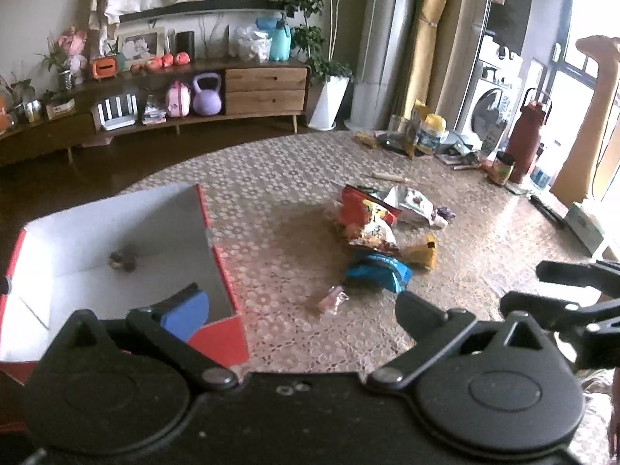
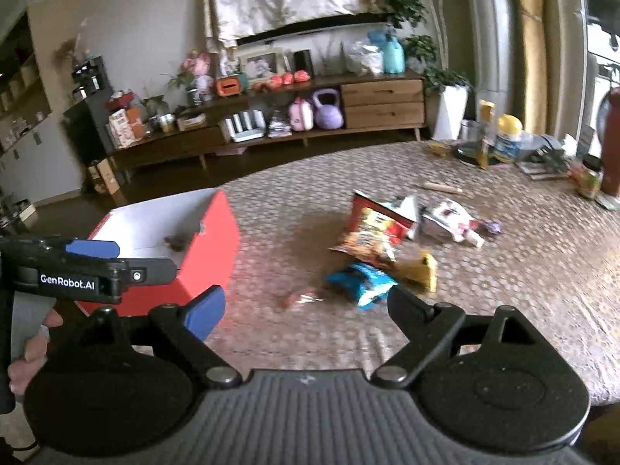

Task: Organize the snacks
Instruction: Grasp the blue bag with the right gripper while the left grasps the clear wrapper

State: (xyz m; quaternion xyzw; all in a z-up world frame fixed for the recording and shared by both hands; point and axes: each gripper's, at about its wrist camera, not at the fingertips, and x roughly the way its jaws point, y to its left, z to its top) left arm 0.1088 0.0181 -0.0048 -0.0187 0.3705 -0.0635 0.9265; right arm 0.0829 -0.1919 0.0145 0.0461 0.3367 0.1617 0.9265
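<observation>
A red box with a white inside point(image 1: 223, 271) stands on the table at the left; one small dark snack point(image 1: 122, 260) lies in it. The box also shows in the right wrist view point(image 2: 209, 255). A heap of snack bags point(image 1: 372, 232) lies mid-table: red-orange bags, a blue bag point(image 1: 381, 271), a yellow one point(image 1: 424, 252), a white one point(image 1: 412, 203), and a small pink wrapped sweet point(image 1: 332, 298) nearest me. My left gripper point(image 1: 298, 306) is open and empty beside the box's near corner. My right gripper point(image 2: 306, 306) is open and empty, just short of the blue bag point(image 2: 360, 281).
Jars, a yellow-lidded tub point(image 1: 430, 131), a dark red flask point(image 1: 525, 143) and clutter stand along the table's far right. A wooden stick point(image 1: 389, 176) lies behind the heap. A low wooden sideboard point(image 1: 267, 89) stands across the room.
</observation>
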